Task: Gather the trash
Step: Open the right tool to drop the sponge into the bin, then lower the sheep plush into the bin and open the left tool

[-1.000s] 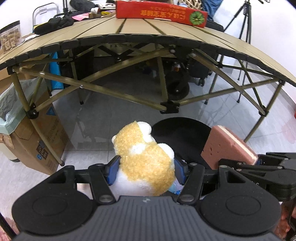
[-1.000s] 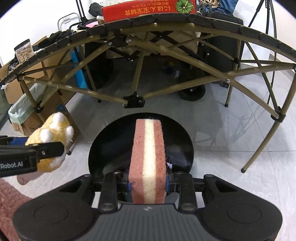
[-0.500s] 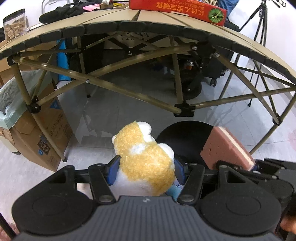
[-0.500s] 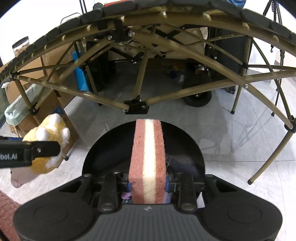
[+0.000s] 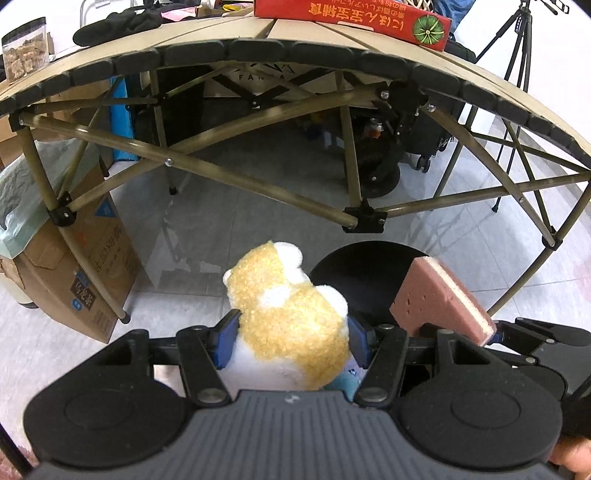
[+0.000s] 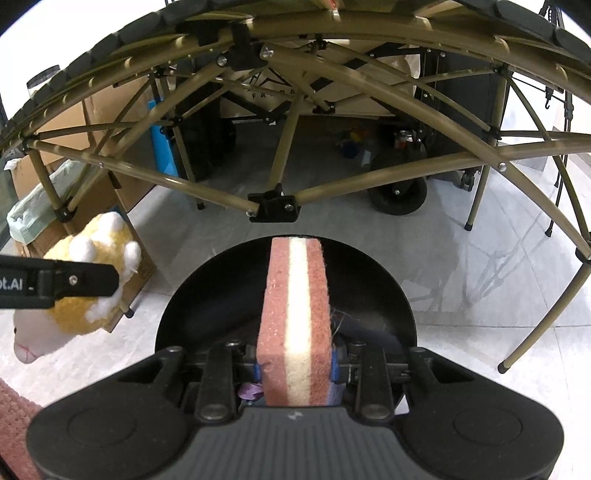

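My left gripper [image 5: 291, 334] is shut on a yellow and white plush toy [image 5: 288, 314], its blue pads pressing both sides. In the right wrist view that plush toy [image 6: 85, 280] shows at the left, beside the left gripper's black finger. My right gripper [image 6: 295, 363] is shut on a pink sponge with a white middle layer [image 6: 297, 314], held upright directly above a round black bin [image 6: 376, 295] on the floor. The pink sponge [image 5: 439, 299] also shows at the right of the left wrist view, with the black bin [image 5: 362, 266] behind it.
A folding table with an olive metal frame [image 5: 258, 184] arches over the scene; a red box [image 5: 351, 18] lies on its top. Cardboard boxes [image 5: 85, 266] stand at the left. A black wheeled cart [image 6: 399, 195] sits under the table. A tripod [image 5: 517, 44] stands at the right.
Both grippers have sunk a little lower in front of the table, so its edge fills more of the top. Both grips are unchanged.
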Motion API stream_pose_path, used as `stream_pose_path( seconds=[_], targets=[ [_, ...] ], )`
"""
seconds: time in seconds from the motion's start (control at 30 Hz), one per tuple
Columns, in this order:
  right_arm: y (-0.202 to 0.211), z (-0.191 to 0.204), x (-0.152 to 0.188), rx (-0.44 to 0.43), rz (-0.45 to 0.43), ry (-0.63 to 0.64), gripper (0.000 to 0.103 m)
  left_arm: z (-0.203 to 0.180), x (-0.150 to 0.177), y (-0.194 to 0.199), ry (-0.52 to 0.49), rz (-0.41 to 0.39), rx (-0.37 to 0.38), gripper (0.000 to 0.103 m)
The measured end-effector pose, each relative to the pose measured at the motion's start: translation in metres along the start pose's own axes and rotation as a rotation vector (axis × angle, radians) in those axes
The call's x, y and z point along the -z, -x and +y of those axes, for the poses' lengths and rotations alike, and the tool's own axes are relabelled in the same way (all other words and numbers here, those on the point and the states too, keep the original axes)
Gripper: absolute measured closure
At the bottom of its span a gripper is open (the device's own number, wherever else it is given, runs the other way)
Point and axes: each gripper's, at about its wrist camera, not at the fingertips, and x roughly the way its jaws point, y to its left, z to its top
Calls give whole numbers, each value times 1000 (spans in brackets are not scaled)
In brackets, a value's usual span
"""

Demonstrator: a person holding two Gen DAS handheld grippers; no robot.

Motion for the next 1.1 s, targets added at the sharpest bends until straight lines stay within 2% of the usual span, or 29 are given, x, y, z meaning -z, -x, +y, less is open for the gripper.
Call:
stream_pose_path(
  seconds=[0.07, 0.13, 0.17, 0.2, 0.33, 0.37, 1.1],
  targets=[
    [-1, 0, 0, 5, 7, 0, 71, 1, 0, 0, 6, 5, 2, 43],
    [-2, -1, 0, 13, 11, -8, 46, 3, 0, -1, 15, 8, 4, 43],
    [-1, -2, -1, 17, 5, -13, 39, 4, 0, -1, 20, 9, 5, 43],
    [0, -1, -1, 22, -2, -11, 28, 5, 0, 0, 21, 9, 5, 43],
    [2, 2, -3, 63, -12, 20, 3, 4, 0, -1, 18, 13, 6, 43],
    [1, 2, -3, 71, -6, 24, 0, 4, 0, -1, 17, 13, 7, 43],
    [2, -4, -3, 139, 14, 42, 0, -1, 1, -6, -12, 30, 28, 43]
  ],
)
